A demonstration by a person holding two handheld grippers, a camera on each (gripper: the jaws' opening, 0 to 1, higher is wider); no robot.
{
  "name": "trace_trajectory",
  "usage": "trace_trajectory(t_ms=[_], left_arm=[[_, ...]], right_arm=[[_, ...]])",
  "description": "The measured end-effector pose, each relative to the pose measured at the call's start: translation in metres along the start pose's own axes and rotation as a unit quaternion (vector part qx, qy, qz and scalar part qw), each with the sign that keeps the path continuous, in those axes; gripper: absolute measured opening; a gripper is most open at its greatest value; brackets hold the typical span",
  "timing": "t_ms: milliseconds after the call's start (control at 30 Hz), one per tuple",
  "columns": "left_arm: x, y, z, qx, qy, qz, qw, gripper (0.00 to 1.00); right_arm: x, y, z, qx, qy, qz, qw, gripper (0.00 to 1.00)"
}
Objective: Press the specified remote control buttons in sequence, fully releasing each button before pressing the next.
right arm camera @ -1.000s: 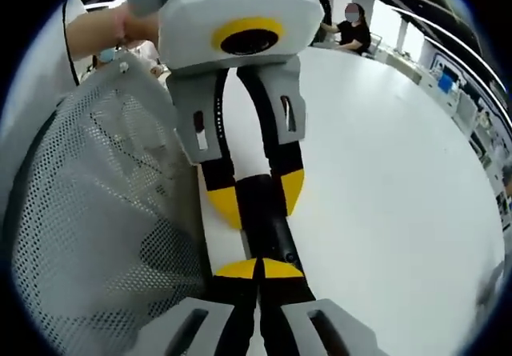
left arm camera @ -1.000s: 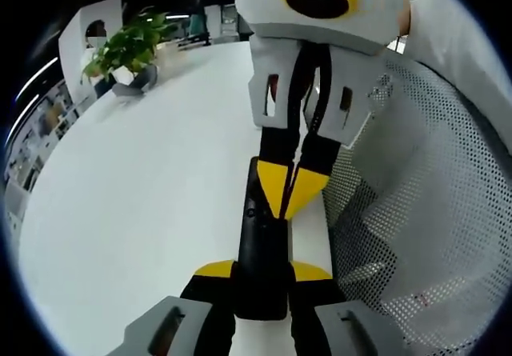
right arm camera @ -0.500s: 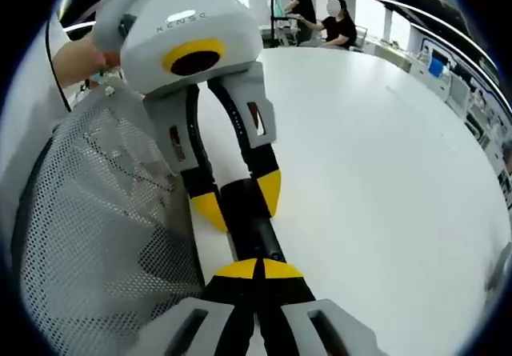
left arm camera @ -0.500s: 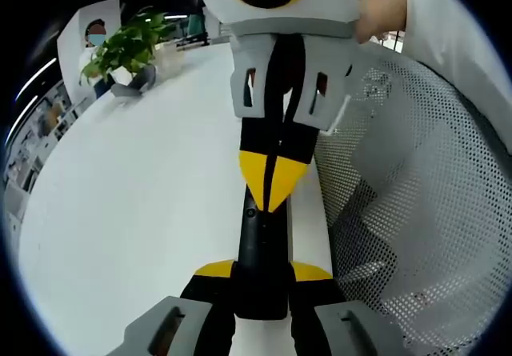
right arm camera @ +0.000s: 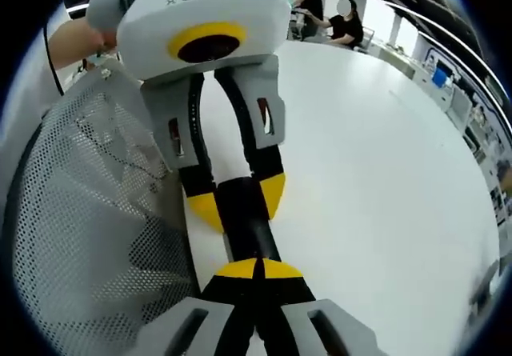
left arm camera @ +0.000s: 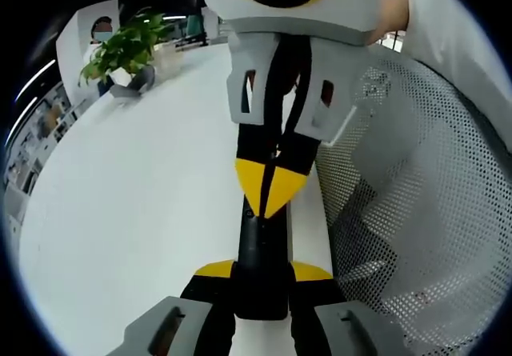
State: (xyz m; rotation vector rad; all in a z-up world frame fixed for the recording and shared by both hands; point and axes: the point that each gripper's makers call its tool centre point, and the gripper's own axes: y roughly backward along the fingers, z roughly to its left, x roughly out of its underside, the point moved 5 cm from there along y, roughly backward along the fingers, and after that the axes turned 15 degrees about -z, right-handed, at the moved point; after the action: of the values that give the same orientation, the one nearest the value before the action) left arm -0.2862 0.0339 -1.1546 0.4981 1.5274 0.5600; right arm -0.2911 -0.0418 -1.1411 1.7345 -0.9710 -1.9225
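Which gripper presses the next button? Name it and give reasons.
Right. The right gripper is shut, its joined tips pointing down at the face of the remote. The left gripper clamps the remote by its sides, so it is busy holding.

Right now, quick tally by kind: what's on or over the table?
Remote control: 1
Claws: 2, left claw and right claw
Potted plant: 1
Mesh chair back: 1
Total: 5
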Motion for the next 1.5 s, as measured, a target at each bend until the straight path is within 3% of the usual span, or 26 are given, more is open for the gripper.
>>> trace_trajectory(t_ms=[233,467,600,800,1167,1400,1500], left_arm=[[0.0,0.0,0.0,-0.001,0.003,0.001,1.0,0.24],[0.0,0.0,0.0,-0.004,0.005,0.003,1.0,0.24],[0.0,-0.001,0.0,-0.003,0.004,0.001,1.0,0.24],[0.0,-0.001,0.0,-0.003,0.005,0.001,1.0,0.24],[0.0,0.0,0.0,-0.004,0.005,-0.002,1.0,0.23],[0.0,-0.001,0.0,-0.005,0.006,-0.003,1.0,0.23],[0.0,-0.001,0.0,-0.005,0.007,-0.003,1.0,0.23]], right_arm=[[0.001,0.002,-0.005,-0.02,-0.061,-0.023,0.9977,0.0],[0.005,0.004,-0.014,-0.009,-0.055,-0.01,0.9984,0.0],[0.003,0.001,-0.014,-0.021,-0.067,-0.013,0.9975,0.0],[0.002,0.0,-0.016,-0.033,-0.06,0.001,0.9976,0.0],[-0.002,-0.007,-0.023,-0.077,-0.085,0.042,0.9925,0.0],[-0.002,-0.007,-0.023,-0.066,-0.093,0.042,0.9925,0.0],[0.0,-0.005,-0.022,-0.048,-0.106,0.013,0.9931,0.0]])
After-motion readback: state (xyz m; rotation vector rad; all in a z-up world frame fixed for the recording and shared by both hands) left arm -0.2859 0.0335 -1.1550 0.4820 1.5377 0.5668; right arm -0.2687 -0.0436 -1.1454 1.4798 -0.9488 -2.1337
